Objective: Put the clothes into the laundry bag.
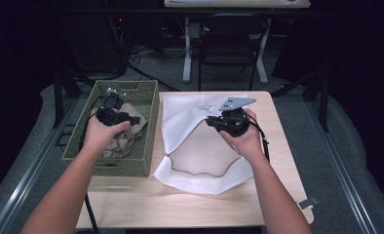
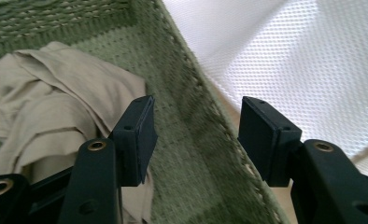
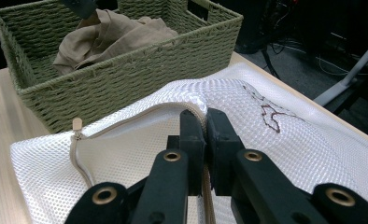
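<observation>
A green woven basket (image 1: 151, 126) stands on the left of the table, with a crumpled beige cloth (image 1: 126, 134) lying inside it. My left gripper (image 1: 113, 103) hovers over the basket. Its jaws are open above the basket's right wall (image 2: 182, 93), the cloth (image 2: 56, 93) lies just to their left, and nothing is gripped (image 2: 197, 109). A white mesh laundry bag (image 1: 195, 161) lies beside the basket, its zipped mouth gaping toward me. My right gripper (image 1: 212, 120) is shut on the bag's zipper edge (image 3: 205, 114) and holds it lifted.
The wooden table (image 1: 180, 204) ends just past the bag on the right. A small clip (image 1: 308, 202) sits at its front right corner. Behind the table stand a dark chair (image 1: 231, 44) and desk legs (image 1: 187, 53), with cables on the floor.
</observation>
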